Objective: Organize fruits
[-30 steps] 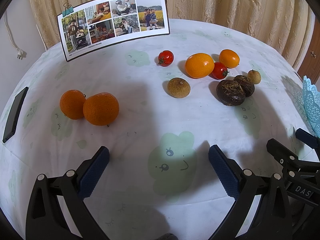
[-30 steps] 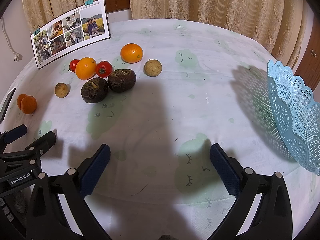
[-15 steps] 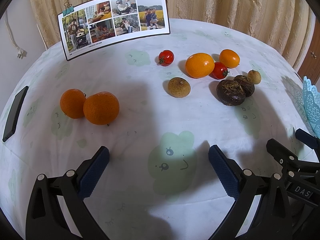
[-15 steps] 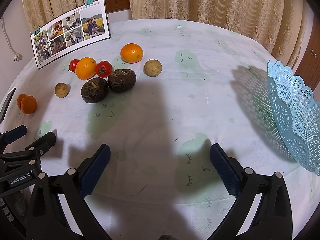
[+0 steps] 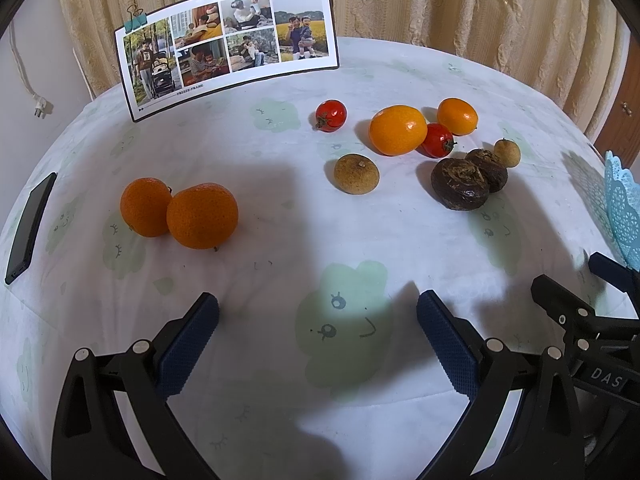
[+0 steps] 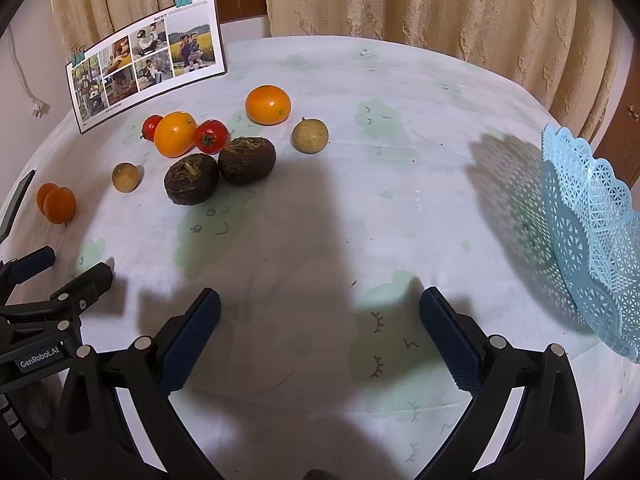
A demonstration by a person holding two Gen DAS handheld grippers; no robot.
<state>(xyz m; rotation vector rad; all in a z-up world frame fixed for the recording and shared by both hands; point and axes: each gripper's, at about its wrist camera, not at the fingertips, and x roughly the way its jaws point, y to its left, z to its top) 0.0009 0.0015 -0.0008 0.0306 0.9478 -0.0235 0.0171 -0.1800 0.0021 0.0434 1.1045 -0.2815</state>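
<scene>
Beyond both gaping tongs (image 5: 318,316): fruits (image 5: 398,130).

Two rough-skinned oranges (image 5: 182,213) sit touching, well left of the photo card's (image 5: 232,46) near edge. Right of it, two red tomatoes (image 5: 331,115), two smooth orange citrus (image 5: 397,130), two tan longans (image 5: 356,173) and two dark chestnut-like bulbs (image 5: 460,184) cluster; blue lattice basket (image 6: 592,240) stands far right.
</scene>
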